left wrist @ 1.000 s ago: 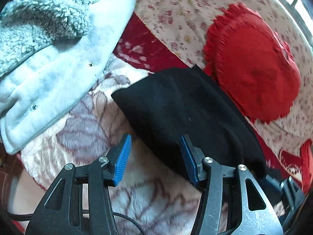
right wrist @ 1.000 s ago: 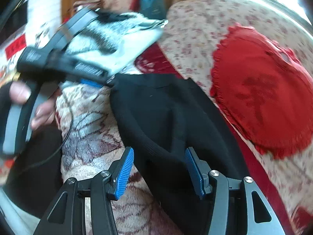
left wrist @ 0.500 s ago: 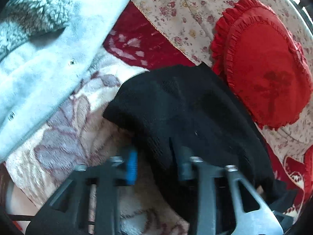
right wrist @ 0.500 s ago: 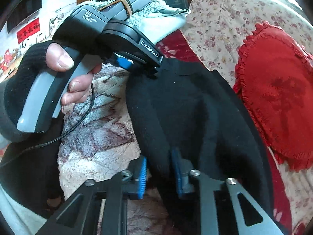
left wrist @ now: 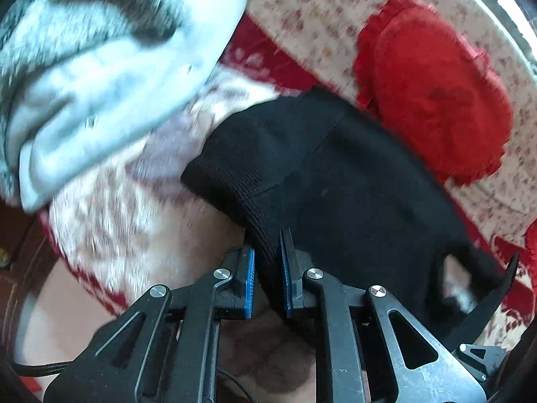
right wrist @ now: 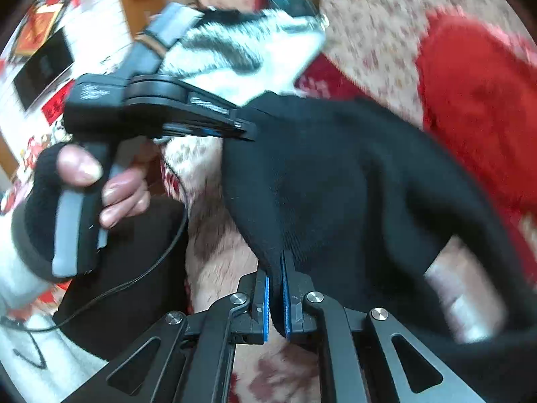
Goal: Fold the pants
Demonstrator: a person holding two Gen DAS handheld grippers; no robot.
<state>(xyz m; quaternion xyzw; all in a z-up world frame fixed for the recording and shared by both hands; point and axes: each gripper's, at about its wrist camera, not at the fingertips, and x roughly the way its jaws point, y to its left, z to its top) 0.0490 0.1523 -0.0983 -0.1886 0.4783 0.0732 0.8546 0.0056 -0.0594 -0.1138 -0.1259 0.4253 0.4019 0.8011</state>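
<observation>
The black knit pants (left wrist: 352, 181) lie on a plush floral blanket (left wrist: 134, 208) and are lifted at their near edge. My left gripper (left wrist: 267, 265) is shut on the ribbed hem of the pants. My right gripper (right wrist: 276, 297) is shut on another part of the same edge and holds it raised above the blanket. In the right wrist view the pants (right wrist: 352, 181) hang between both grippers, and the left gripper (right wrist: 245, 131) shows in a gloved hand, clamped on the pants' far corner.
A pale blue fleece-lined jacket (left wrist: 100, 77) lies at the left on the blanket. A round red frilled cushion (left wrist: 436, 100) leans on the floral sofa cover (left wrist: 319, 6) at the right. A cable (right wrist: 141, 272) trails from the left gripper.
Both grippers went from open over the pants' edge to shut on it. The edge has been lifted off the blanket and the fabric now hangs between them.
</observation>
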